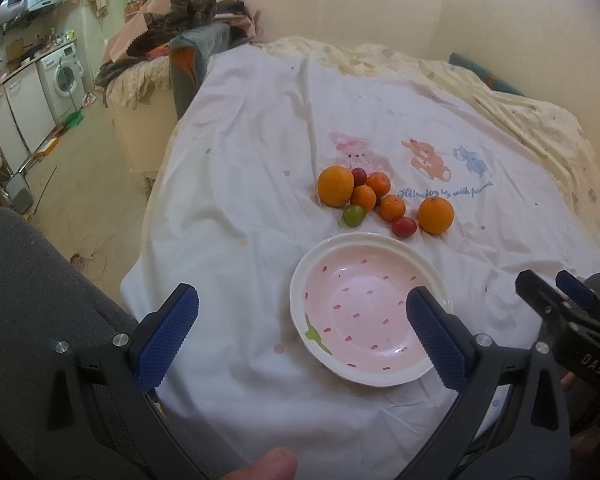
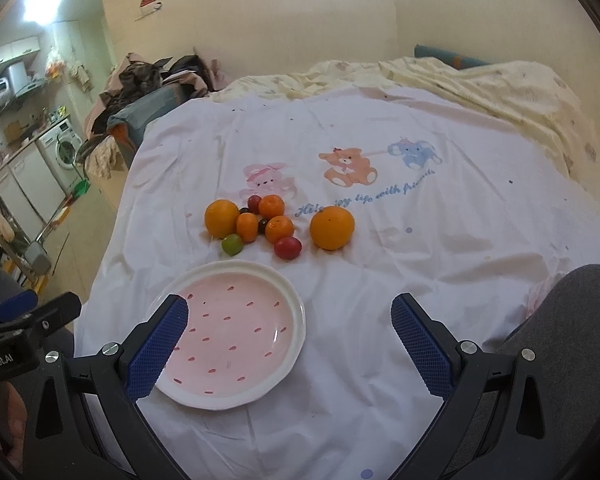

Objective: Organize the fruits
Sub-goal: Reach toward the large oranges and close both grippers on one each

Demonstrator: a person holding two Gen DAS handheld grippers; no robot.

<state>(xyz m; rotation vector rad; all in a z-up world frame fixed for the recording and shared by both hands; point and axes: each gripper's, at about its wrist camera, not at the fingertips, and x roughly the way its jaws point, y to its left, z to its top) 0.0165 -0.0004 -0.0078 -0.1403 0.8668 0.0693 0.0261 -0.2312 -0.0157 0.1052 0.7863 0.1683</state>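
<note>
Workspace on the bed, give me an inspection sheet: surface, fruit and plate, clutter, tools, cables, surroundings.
Surface: white sheet with cartoon animal print, wrinkled, over a bed.
Job's things: empty pink plate near the front; two large oranges, three smaller oranges, a green fruit and a red fruit clustered on the sheet beyond it; more small dark fruits partly hidden.
Clutter: pile of clothes beyond the sheet's far left corner.
Tools: left tool open, empty; right tool open, empty.
Cables: nothing seen.
Surroundings: washing machine and kitchen units at left.
</note>
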